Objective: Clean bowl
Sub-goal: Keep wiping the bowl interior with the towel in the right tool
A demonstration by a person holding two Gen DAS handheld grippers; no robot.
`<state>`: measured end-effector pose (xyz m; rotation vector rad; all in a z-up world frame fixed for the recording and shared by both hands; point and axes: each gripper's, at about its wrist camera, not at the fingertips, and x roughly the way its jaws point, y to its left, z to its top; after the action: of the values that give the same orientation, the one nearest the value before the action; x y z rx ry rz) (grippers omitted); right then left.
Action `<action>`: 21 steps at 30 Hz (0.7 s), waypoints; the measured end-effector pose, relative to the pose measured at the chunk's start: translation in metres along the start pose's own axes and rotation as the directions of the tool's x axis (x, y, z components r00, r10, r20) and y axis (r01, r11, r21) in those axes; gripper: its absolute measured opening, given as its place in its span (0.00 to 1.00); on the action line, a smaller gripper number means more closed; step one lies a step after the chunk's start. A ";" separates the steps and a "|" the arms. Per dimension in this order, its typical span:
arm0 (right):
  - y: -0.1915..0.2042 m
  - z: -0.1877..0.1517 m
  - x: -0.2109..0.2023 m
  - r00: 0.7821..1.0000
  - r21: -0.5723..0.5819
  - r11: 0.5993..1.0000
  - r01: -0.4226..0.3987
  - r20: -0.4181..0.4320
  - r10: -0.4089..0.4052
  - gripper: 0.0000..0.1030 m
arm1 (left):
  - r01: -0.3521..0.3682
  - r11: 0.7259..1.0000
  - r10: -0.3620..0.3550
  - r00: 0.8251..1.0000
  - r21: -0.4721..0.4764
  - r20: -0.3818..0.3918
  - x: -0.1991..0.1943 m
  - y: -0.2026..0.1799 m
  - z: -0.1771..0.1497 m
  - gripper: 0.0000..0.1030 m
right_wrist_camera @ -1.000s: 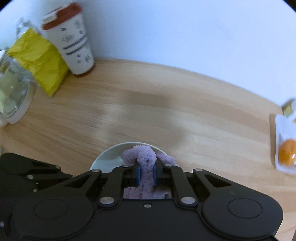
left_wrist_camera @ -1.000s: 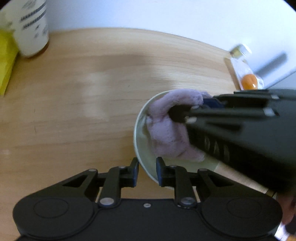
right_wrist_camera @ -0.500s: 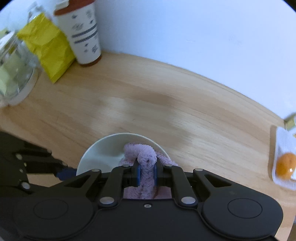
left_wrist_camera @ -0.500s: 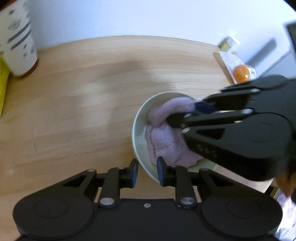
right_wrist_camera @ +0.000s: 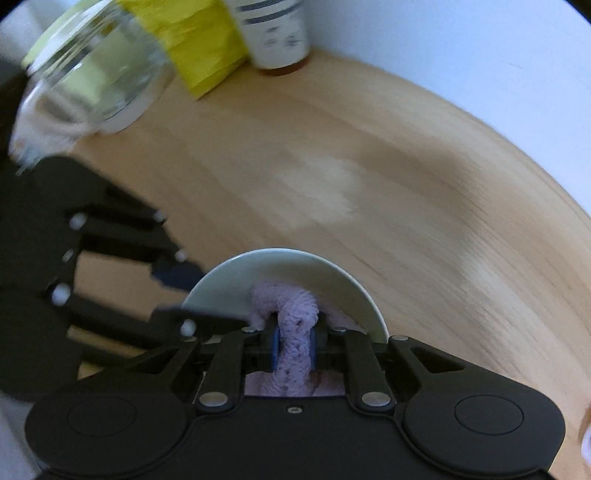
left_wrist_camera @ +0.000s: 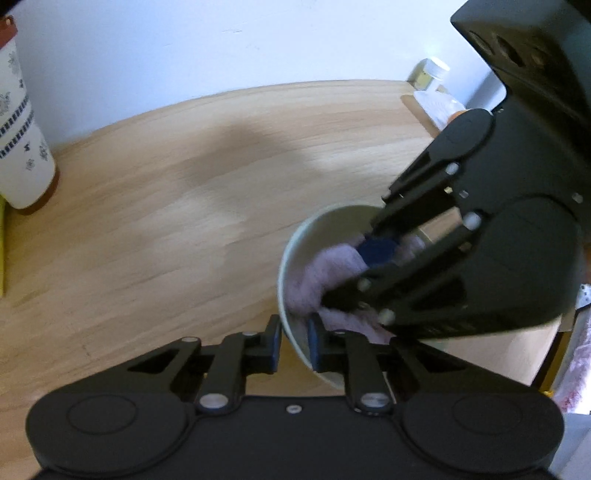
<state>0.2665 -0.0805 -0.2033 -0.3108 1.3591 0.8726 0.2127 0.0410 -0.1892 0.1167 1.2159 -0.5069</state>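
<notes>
A pale green bowl [left_wrist_camera: 295, 258] [right_wrist_camera: 258, 273] sits on the wooden table [left_wrist_camera: 184, 221]. My left gripper [left_wrist_camera: 294, 343] [right_wrist_camera: 181, 295] straddles the bowl's near rim. Its jaws are closing, with one blue pad outside and one inside the wall, and both press on it. A purple fluffy cloth [left_wrist_camera: 325, 269] [right_wrist_camera: 295, 314] lies inside the bowl. My right gripper [right_wrist_camera: 294, 347] [left_wrist_camera: 354, 269] reaches steeply down into the bowl. It is shut on a fold of the cloth, which bulges up between its pads and hides the bowl's bottom.
A white patterned cup with a brown base [left_wrist_camera: 22, 140] [right_wrist_camera: 277, 33] stands at the back by the wall, next to a yellow bag [right_wrist_camera: 192, 48] and a glass jar [right_wrist_camera: 96, 81]. A small jar [left_wrist_camera: 430, 75] stands at the table's far right corner.
Both wrists have rolled, so the views have turned. My right gripper has swept the cloth round inside the bowl and dipped lower. My left jaws have narrowed on the rim.
</notes>
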 end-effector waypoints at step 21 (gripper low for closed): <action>0.034 -0.016 0.000 0.994 -0.189 0.978 -0.091 -0.070 0.079 0.17 | 0.013 0.980 -0.009 1.000 -0.200 0.022 0.006 0.008 0.003 0.07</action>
<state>0.2312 -0.0690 -0.1977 -0.4346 1.3561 1.0766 0.2202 0.0457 -0.1948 -0.0670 1.2409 -0.3912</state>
